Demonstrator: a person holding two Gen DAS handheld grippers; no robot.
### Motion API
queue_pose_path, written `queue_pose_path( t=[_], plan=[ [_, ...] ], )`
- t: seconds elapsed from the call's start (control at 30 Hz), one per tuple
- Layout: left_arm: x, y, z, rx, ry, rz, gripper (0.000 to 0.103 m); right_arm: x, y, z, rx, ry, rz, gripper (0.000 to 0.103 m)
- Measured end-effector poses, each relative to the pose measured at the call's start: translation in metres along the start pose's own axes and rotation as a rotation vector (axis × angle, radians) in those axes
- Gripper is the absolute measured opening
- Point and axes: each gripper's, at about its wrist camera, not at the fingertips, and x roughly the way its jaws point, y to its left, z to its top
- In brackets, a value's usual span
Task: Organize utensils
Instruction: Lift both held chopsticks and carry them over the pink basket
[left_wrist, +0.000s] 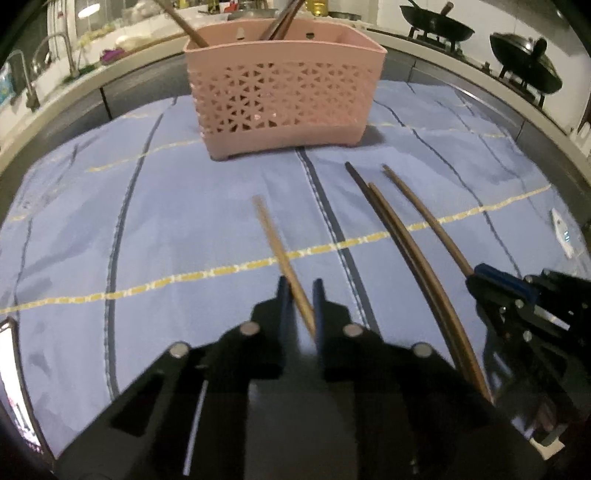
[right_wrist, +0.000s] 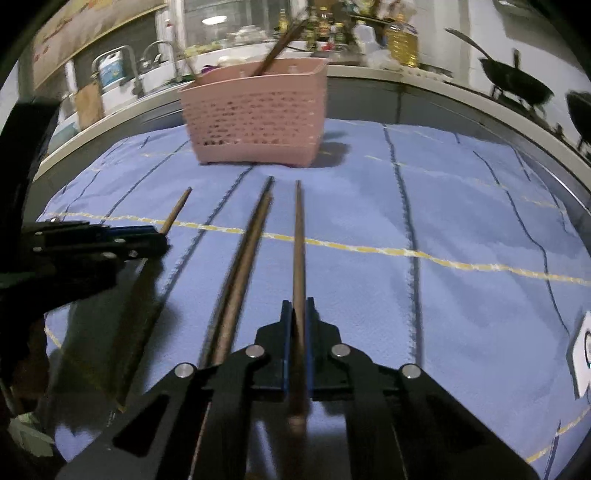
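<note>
Left wrist view: my left gripper is clamped on a light chopstick; two dark chopsticks lie to its right, and the pink basket ahead already holds several.

Right wrist view: my right gripper pinches another chopstick; four remain outside the basket.

Left gripper angled downward, jaws nearly closed; right gripper just beside it, likewise tilted down, clamped.

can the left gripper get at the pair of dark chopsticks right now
Probably not yet: the left gripper is shut on a light chopstick. The dark pair lies just beside it on the cloth, unblocked.
</note>
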Motion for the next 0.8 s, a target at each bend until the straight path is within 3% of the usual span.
queue_pose_path(
  t=[0.27,0.37,0.53,0.63,0.67,0.73,0.8],
  plan=[
    [-0.001,0.029,0.005,-0.035,0.035,-0.079,0.009,0.002,-0.016,0.007,0.055,0.035,0.063,0.007],
    [0.003,0.027,0.011,-0.021,0.046,-0.055,0.009,0.013,-0.017,0.021,0.054,0.056,0.082,0.008],
    [0.014,0.015,0.028,0.058,0.054,0.008,0.028,0.033,-0.011,0.050,-0.006,0.088,0.086,0.008],
    [0.022,0.006,0.036,0.097,0.042,0.045,0.031,0.045,-0.008,0.064,-0.042,0.096,0.084,0.008],
    [0.023,0.007,0.038,0.096,0.037,0.042,0.030,0.048,-0.007,0.067,-0.050,0.094,0.088,0.008],
    [0.024,0.006,0.039,0.099,0.024,0.020,0.008,0.051,-0.005,0.070,-0.063,0.093,0.099,0.008],
    [0.023,0.005,0.039,0.097,0.028,0.013,0.006,0.050,-0.003,0.069,-0.084,0.089,0.100,0.006]
  ],
)
